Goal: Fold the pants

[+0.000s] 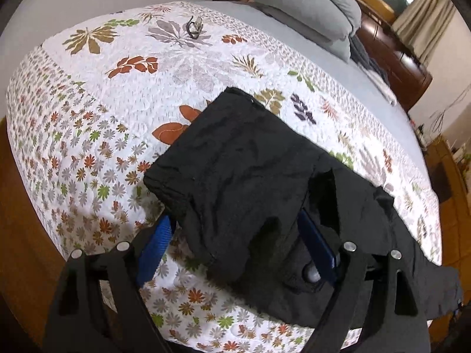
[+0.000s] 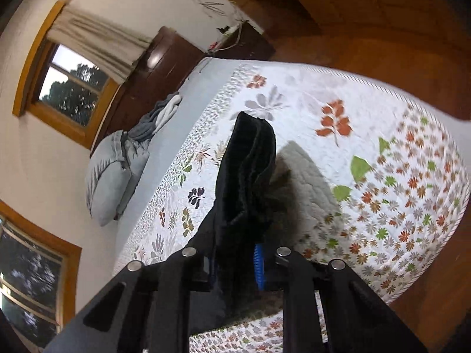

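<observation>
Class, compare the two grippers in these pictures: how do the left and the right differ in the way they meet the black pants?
The left gripper is spread wide, the black pants draped loosely between its blue fingers; the right gripper is closed tight on a thick fold. At the left gripper the pants spread broad above the floral quilt; at the right they stand edge-on as a narrow bundle. Both have blue pads and meet the same garment.

Dim indoor light, heavy fisheye warp, edges blurred
</observation>
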Demonstrator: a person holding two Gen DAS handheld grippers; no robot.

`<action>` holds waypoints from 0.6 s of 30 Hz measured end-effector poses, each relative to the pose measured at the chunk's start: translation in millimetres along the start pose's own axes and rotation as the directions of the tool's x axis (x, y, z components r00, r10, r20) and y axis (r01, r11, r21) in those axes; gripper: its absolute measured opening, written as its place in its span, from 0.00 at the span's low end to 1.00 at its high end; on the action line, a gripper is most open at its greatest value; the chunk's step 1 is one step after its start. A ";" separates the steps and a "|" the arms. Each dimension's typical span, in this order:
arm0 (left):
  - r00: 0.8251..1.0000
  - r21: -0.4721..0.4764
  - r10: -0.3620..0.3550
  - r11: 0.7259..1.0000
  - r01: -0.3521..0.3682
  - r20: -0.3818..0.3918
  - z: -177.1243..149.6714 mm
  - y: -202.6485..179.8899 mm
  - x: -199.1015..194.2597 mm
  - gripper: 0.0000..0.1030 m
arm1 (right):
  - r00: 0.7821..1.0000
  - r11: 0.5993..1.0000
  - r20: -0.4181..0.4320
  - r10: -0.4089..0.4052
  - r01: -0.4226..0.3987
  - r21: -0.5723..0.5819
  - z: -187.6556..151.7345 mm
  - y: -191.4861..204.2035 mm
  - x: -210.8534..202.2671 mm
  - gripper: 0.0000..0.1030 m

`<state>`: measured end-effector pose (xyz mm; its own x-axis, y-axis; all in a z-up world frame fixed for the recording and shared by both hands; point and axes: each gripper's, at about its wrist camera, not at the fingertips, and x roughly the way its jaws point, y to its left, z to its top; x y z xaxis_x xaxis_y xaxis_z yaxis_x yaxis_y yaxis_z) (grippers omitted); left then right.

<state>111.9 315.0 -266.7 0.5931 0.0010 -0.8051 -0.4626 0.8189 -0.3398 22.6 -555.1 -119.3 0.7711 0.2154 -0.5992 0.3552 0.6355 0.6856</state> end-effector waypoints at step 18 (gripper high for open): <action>0.999 -0.105 -0.025 0.994 0.028 0.032 -8.8 11.3 2.7 0.86 | 0.994 0.953 0.051 -0.100 0.110 -0.282 -26.6 138.8 -14.6 0.18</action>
<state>102.4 319.2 -277.0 0.6252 -0.0011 -0.7804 -0.5121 0.7541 -0.4113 46.6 -450.4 -26.5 0.7575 0.1130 -0.6430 0.2748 0.8383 0.4709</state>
